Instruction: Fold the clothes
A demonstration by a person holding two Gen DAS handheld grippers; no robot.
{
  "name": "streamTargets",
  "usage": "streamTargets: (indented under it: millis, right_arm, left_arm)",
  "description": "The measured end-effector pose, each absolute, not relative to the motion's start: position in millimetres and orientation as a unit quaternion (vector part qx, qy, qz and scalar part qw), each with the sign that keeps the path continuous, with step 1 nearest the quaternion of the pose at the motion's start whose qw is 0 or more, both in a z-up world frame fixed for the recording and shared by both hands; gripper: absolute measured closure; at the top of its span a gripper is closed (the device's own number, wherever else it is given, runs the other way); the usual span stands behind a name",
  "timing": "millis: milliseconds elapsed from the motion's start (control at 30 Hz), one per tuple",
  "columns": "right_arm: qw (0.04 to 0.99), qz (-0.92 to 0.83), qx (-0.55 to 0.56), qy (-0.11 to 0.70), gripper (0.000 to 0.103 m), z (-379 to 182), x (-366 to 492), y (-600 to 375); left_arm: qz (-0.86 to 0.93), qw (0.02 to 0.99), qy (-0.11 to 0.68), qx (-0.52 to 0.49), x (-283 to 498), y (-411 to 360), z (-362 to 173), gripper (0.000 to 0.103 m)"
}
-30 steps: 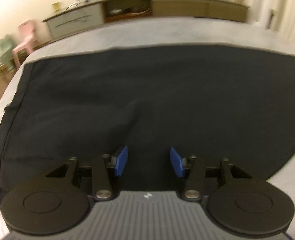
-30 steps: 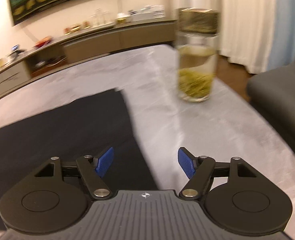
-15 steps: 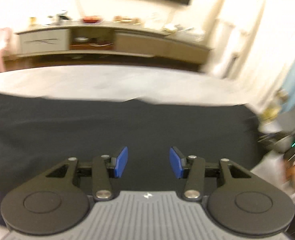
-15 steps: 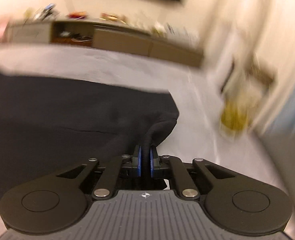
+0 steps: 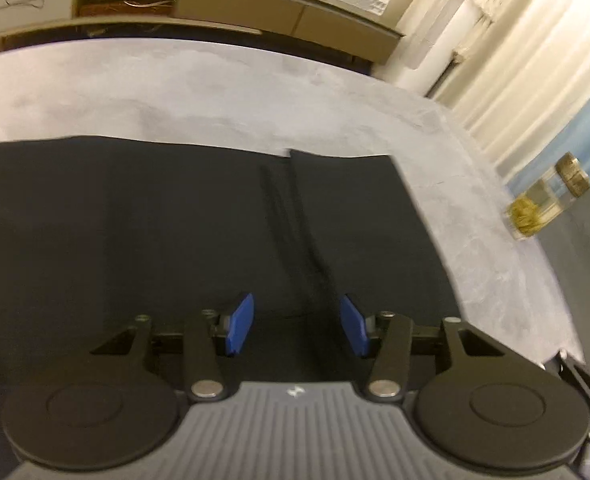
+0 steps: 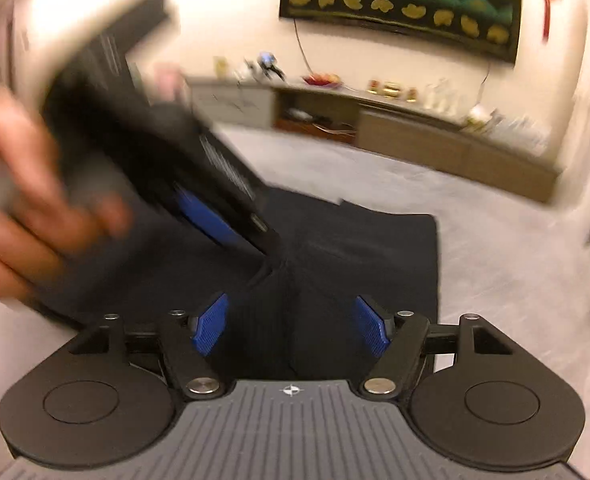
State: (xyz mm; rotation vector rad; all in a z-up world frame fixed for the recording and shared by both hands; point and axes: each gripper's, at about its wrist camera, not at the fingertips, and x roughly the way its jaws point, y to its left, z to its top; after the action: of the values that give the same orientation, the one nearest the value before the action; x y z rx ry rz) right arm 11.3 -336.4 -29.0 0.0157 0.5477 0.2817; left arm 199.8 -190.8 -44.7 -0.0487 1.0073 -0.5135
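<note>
A black garment lies flat on the grey surface, with a lengthwise crease running away from me. My left gripper hovers over that crease, its blue pads apart and nothing between them. In the right wrist view the same garment lies ahead. My right gripper is open just above its near part. The left gripper, held by a hand, slants in from the upper left. Its tip meets a small raised ridge of cloth, blurred.
A low brown cabinet with clutter on top runs along the far wall. A glass jar with yellow contents stands near the surface's right edge, beside pale curtains. Bare grey surface lies beyond and to the right of the garment.
My right gripper, shut on the garment's corner half a second ago, has let go and opened. The left gripper has swung right over the cloth and stayed open.
</note>
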Motion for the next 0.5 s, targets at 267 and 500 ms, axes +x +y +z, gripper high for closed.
streamTargets:
  millis: [267,500]
  right_arm:
    - [0.935,0.072,0.076,0.340,0.060,-52.5,34.8,-382.5]
    - [0.932,0.076,0.055,0.350,0.059,-42.1,16.9,-373.9]
  left_arm:
    - [-0.223,0.867,0.444,0.041,182.2,-230.8,-50.0,0.058]
    - [-0.204,0.873,0.432,0.099,165.2,-239.3,-49.3,0.051]
